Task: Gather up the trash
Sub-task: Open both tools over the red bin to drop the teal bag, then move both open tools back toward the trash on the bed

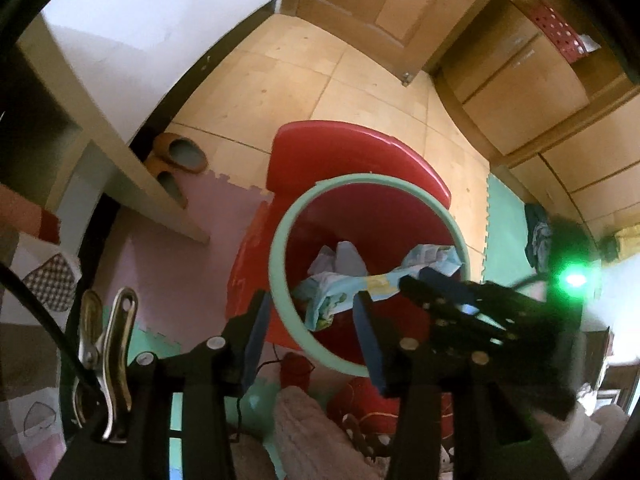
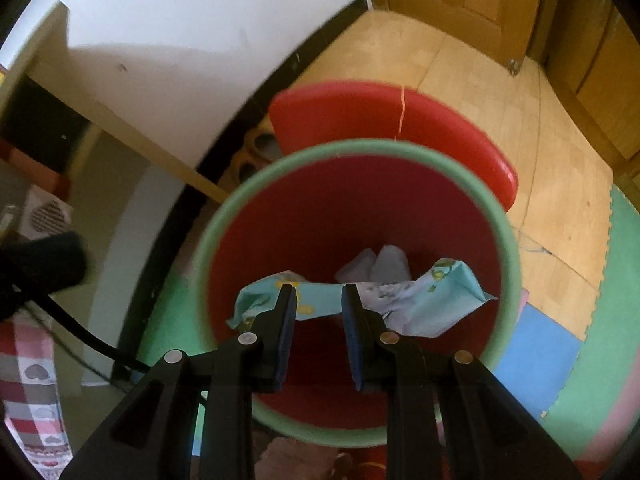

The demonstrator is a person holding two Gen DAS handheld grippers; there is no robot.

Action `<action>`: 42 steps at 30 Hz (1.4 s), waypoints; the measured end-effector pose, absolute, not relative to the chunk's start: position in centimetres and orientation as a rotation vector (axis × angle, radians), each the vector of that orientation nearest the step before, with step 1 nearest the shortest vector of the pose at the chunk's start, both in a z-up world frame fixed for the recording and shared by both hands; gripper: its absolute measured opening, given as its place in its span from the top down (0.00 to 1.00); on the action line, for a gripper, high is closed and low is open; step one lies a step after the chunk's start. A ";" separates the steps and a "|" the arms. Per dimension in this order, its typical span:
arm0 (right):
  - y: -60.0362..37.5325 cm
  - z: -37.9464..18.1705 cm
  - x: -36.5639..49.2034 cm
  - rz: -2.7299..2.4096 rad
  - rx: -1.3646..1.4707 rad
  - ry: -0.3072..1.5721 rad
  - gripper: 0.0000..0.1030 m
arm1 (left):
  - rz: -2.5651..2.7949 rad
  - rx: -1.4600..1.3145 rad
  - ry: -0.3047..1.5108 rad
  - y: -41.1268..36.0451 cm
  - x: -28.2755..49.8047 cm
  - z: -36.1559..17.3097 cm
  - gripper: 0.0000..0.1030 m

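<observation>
A red bin with a pale green rim [image 1: 280,240] [image 2: 208,240] stands on the floor, its red lid [image 1: 352,148] tipped up behind it. Crumpled white tissue [image 1: 344,258] [image 2: 384,264] lies at the bottom. A crumpled light-blue printed wrapper [image 1: 332,300] [image 2: 432,300] stretches across the bin's mouth. My right gripper [image 2: 319,290] [image 1: 436,280] points down into the bin, its narrow-set tips shut on the wrapper's middle. My left gripper [image 1: 313,296] hangs over the near rim, open, nothing between its pads.
Brown slippers [image 1: 180,156] sit by a white shelf board at the left. Coloured foam mats [image 2: 532,348] border the bin, with wood floor, a door and cabinets [image 1: 520,80] beyond. A dark cloth [image 1: 538,236] lies on the green mat. A fuzzy pink thing [image 1: 312,432] lies below the bin.
</observation>
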State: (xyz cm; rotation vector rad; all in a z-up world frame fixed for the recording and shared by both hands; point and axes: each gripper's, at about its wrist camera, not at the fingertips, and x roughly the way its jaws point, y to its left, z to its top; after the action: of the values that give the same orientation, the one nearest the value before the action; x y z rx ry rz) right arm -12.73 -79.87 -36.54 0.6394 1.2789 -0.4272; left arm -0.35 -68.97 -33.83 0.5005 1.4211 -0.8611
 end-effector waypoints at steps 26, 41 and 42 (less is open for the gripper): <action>-80.9 -40.3 -12.0 -0.390 0.588 1.457 0.68 | -0.744 0.416 1.413 -66.2 1.4 -30.3 0.56; -79.8 -27.8 -15.2 -0.525 0.638 1.250 0.58 | -0.716 0.363 1.354 -61.8 2.5 -23.6 0.36; -79.6 -27.2 -15.1 -0.523 0.635 1.240 0.58 | -0.714 0.361 1.348 -61.5 2.6 -23.1 0.33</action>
State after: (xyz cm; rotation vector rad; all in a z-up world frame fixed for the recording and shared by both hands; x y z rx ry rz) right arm -15.13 -79.56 -27.18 0.6350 1.2399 -0.5229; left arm 2.62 -61.46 -23.14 0.3612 1.3476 -0.7142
